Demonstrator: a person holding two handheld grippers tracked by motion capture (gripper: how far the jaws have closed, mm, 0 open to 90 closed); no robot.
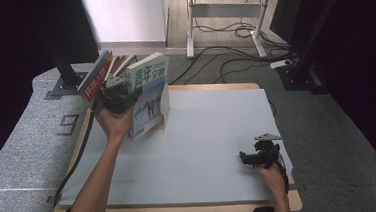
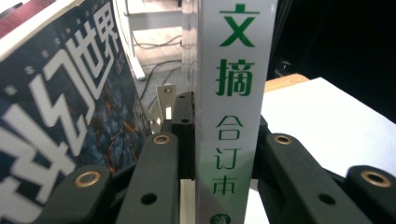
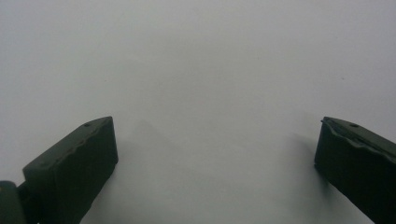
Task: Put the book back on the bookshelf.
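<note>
- Jaws of the left gripper [image 2: 223,140] clamp the spine of a white book [image 2: 232,107] at the mat's [image 1: 214,149] far left, beside leaning books [image 1: 99,77]
- Right gripper [image 1: 260,157], jaws wide and empty, rests near the mat's right edge
- Best practice, by the look of it: keep the squeeze firm, lower slowly, clear the neighbours
- Book stands upright, long axis near vertical, spine facing the person, cover turned right

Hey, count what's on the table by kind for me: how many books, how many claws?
Books: 4, roughly; the thin middle ones overlap
Claws: 2, the left claw shut on the white book, the right claw open
Total: 6
</note>
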